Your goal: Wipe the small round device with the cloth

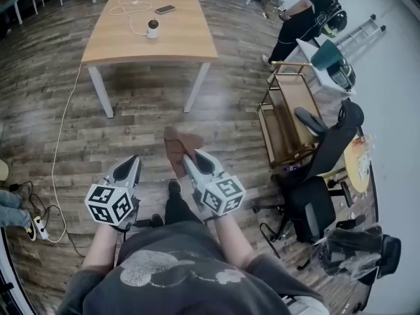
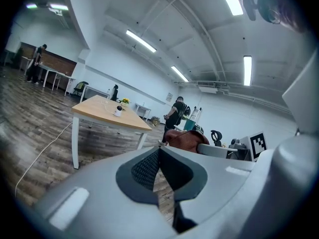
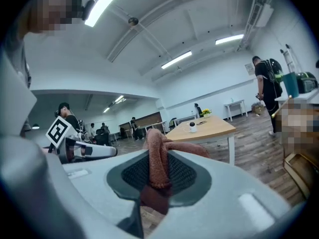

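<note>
The small round white device (image 1: 152, 27) stands on a wooden table (image 1: 177, 41) several steps ahead of me; it also shows as a small white device (image 2: 118, 110) in the left gripper view and as a tiny device (image 3: 192, 127) in the right gripper view. My right gripper (image 1: 190, 159) is shut on a reddish-brown cloth (image 1: 180, 147), which bunches up between its jaws as the cloth (image 3: 157, 158). My left gripper (image 1: 133, 165) is shut with nothing in it. Both are held at waist height, far from the table.
A phone (image 1: 165, 9) and a white cable (image 1: 125, 8) lie on the table. A cable (image 1: 60, 143) trails over the wooden floor at left. At right stand a wooden cart (image 1: 289, 113), a black office chair (image 1: 315, 195) and a person (image 1: 303, 15).
</note>
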Motion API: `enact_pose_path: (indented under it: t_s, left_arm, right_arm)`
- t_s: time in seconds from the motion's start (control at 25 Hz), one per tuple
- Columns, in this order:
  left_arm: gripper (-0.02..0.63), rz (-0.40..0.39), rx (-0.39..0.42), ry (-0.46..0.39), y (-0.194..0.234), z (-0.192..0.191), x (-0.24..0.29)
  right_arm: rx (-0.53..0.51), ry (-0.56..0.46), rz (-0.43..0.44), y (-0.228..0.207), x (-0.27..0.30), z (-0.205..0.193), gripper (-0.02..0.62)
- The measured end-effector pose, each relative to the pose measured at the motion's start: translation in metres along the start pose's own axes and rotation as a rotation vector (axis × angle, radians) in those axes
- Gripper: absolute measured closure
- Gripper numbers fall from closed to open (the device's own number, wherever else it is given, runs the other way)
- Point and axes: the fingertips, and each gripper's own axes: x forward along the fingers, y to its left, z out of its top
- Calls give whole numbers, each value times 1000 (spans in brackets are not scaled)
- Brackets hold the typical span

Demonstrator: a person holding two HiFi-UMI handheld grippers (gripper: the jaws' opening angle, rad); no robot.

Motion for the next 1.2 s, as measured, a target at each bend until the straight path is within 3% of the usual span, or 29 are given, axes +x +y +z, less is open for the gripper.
enact_pose_path:
  t_s: [0.24,0.48,0.88,1.2]
  left_arm:
    - [588,30,33,0,24,18,28]
    - [586,112,66,-36,53,52,67]
    - [588,161,177,-92,67,115,144]
    - [588,204,206,-129,70,149,188]
  right_arm:
    - [18,-15,-17,-27,26,8,517]
    - [2,-5,7,-67,66,24,517]
    - [-274,-11,6,-110,135,82,517]
    - [-237,-7,64,-136,177,98,517]
